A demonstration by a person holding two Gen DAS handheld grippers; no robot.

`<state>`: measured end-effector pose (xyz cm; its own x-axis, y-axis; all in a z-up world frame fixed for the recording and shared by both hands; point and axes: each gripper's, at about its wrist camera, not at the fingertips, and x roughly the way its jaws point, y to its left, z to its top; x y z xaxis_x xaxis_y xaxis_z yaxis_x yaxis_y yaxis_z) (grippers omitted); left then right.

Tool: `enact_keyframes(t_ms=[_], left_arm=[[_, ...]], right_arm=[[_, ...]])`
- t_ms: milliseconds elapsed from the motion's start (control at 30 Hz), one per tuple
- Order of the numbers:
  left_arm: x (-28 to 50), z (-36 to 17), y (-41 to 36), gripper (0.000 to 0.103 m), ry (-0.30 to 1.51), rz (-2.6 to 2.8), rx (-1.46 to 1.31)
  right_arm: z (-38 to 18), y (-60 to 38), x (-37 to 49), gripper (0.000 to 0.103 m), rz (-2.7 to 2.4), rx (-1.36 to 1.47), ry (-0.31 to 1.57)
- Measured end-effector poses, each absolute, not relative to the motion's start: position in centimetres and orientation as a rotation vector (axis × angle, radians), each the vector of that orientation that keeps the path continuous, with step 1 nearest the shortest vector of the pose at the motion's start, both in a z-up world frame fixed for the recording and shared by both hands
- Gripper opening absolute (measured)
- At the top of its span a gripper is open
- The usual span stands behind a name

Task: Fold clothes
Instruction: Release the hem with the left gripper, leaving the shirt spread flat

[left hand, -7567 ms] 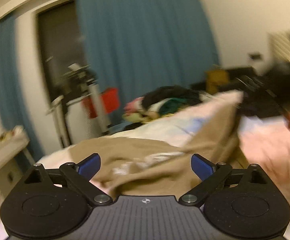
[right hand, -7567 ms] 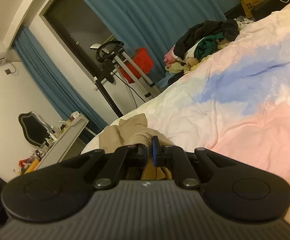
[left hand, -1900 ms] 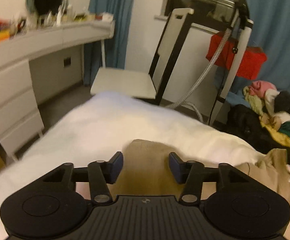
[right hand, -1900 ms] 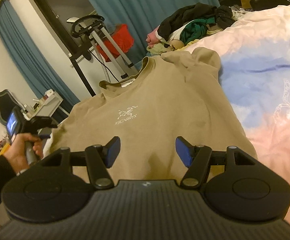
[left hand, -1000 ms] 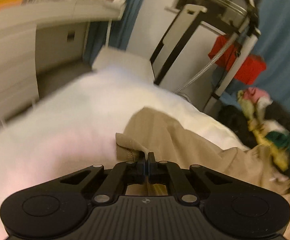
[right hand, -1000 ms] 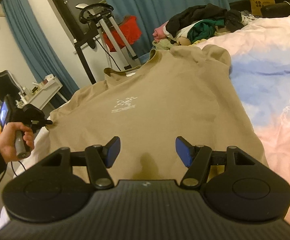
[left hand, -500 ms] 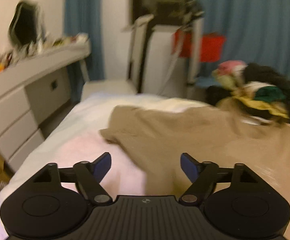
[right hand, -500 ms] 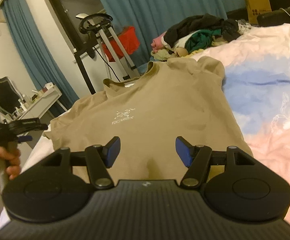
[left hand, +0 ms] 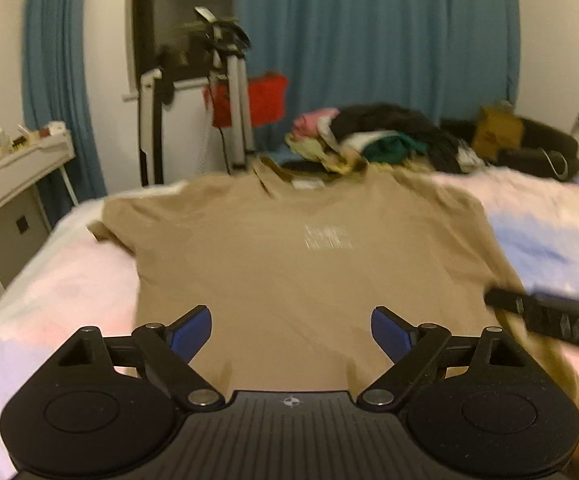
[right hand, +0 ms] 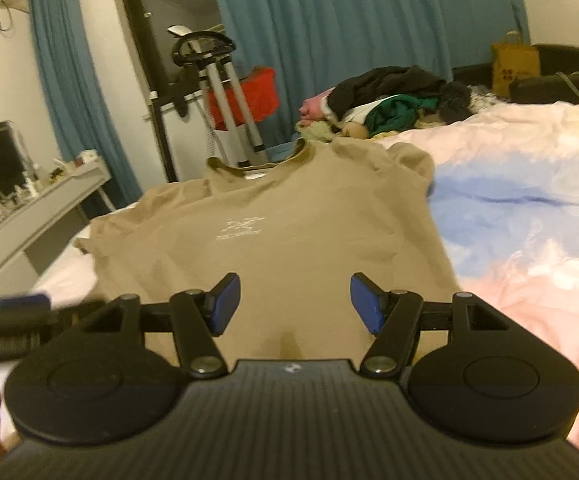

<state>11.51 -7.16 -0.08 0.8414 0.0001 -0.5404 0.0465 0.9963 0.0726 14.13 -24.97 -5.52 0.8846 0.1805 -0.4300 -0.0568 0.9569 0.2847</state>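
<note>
A: Nearest, the left gripper and right gripper both hang spread wide, holding nothing, above the hem.

B: And the tan T-shirt?

A: Flat on the bed, logo up, collar farthest. No fold looks made; every fold seems left.

B: The clothes pile beyond waits too.
</note>
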Motion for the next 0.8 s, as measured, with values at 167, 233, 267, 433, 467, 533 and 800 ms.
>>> enact_keyframes(t_ms=[167,233,267,433,467,533,800], left_arm=[[11.9,-1.5,-6.2,0.089,0.612,-0.053,0.039],[12.2,-1.7,-5.8,0.089,0.608,-0.055,0.025],[12.5,-1.8,-5.6,0.089,0.608,-0.054,0.019],[13.2,-2.7,-5.2,0.090,0.649,-0.085,-0.040],[13.3,-2.9,-5.2,0.090,0.658,-0.087,-0.055],[13.7,-3.3,-5.0,0.090,0.674,-0.082,-0.089],[14.7,-4.7,-5.6,0.090,0.713,-0.041,-0.085]], right_arm=[[-5.3,-25.7,14.7,0.064,0.079,0.267,0.447],[-5.4,-26.0,15.0,0.064,0.067,0.274,0.440],[-5.5,-26.1,15.3,0.064,0.060,0.277,0.437],[-6.8,-27.0,17.2,0.064,0.023,0.290,0.422],[-7.1,-27.3,17.5,0.064,0.014,0.298,0.422],[-7.7,-27.9,18.2,0.064,-0.004,0.312,0.421],[-7.8,-30.0,19.8,0.064,-0.029,0.357,0.413]])
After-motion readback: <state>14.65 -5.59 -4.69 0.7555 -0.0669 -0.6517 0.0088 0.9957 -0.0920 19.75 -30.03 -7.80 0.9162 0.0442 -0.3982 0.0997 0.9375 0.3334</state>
